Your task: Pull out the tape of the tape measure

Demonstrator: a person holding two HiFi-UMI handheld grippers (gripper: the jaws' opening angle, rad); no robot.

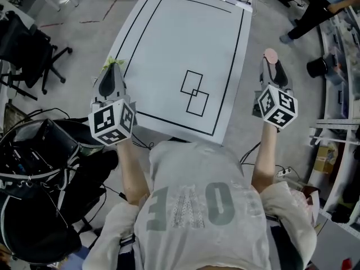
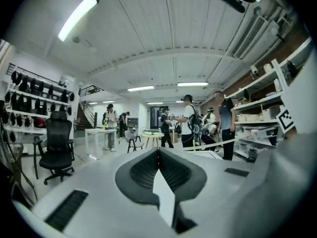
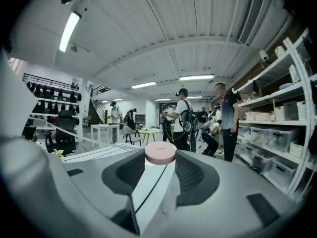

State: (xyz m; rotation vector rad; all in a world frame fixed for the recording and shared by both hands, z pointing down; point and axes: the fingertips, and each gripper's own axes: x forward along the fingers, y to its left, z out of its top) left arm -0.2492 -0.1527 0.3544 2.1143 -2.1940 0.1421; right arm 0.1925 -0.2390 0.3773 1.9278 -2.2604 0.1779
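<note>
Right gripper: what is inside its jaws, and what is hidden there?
The right gripper grips a round pink case; its top shows. The jaws cover its sides, and its underside is hidden.

Open run over the white table (image 1: 180,38) between left gripper (image 1: 114,66) and right gripper (image 1: 271,58); office chair (image 1: 34,55) crowds left, shelving (image 1: 337,122) right.

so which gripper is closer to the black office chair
Left. The left gripper is off the table's left edge, on the chair's side; the right gripper is across the table, off its right edge.
</note>
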